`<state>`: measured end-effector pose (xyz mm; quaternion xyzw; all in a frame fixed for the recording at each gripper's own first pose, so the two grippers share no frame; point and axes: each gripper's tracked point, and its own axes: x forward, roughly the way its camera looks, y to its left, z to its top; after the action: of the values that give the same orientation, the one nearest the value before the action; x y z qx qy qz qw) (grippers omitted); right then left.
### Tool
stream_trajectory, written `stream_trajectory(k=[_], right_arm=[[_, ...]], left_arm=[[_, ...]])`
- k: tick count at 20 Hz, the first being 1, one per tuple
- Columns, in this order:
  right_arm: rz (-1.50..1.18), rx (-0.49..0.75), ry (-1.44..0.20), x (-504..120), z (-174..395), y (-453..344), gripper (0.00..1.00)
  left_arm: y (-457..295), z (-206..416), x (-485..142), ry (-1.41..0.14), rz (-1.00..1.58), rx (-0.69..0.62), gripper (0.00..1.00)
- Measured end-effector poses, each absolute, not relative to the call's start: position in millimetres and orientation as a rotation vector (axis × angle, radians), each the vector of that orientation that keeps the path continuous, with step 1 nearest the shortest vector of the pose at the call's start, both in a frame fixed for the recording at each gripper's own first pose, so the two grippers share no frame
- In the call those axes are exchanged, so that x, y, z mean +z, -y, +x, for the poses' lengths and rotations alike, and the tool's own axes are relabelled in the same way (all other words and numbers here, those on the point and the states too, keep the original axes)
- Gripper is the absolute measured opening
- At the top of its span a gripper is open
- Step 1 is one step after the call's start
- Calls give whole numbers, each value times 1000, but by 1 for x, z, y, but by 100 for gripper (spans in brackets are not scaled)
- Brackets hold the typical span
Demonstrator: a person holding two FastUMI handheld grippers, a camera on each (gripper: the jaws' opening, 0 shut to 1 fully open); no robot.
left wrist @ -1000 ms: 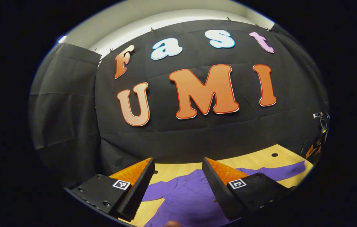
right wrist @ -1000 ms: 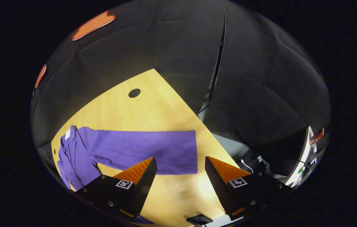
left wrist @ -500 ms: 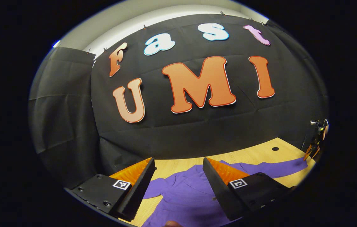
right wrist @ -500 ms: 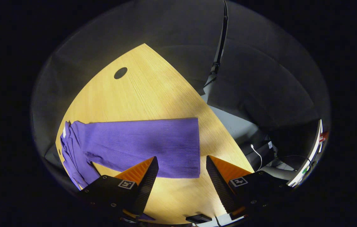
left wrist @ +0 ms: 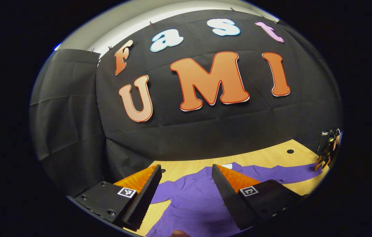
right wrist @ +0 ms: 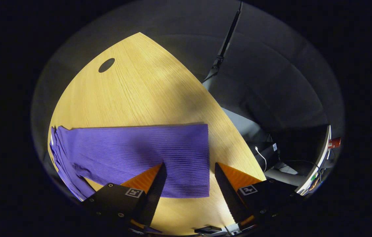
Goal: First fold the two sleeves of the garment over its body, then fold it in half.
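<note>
A purple ribbed garment [left wrist: 189,200] lies flat on the wooden table [left wrist: 264,158]. Its right sleeve [right wrist: 146,154] stretches out sideways, with the cuff edge at the right end. My right gripper [right wrist: 189,171] hovers open just above that cuff, which lies between and just beyond its fingers. My left gripper [left wrist: 186,172] is open over the garment's body near the collar, holding nothing. Far off at the right edge of the left gripper view the right gripper [left wrist: 328,149] shows small by the sleeve's end.
The table [right wrist: 133,95] has a dark round hole [right wrist: 106,65] near its far corner. Past the table's right edge stand a black stand pole [right wrist: 225,46], cables and a white device [right wrist: 317,161] on the floor.
My right gripper has come down and forward toward the sleeve cuff, which now looms larger between its fingers. The left gripper has tilted down a little, showing more of the garment.
</note>
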<state>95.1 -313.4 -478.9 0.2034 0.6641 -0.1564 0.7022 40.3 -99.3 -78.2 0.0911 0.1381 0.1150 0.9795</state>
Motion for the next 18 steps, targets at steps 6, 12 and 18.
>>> stream_trajectory(k=[6,12,18], right_arm=[[453,-326,-1484,-480,92,313,46],[530,-289,-1433,-461,107,286,5],[515,-243,-1306,-395,122,255,4]], left_arm=[[94,40,-90,-307,159,250,100],[75,27,-89,-300,179,240,98],[52,36,-80,-253,181,167,98]])
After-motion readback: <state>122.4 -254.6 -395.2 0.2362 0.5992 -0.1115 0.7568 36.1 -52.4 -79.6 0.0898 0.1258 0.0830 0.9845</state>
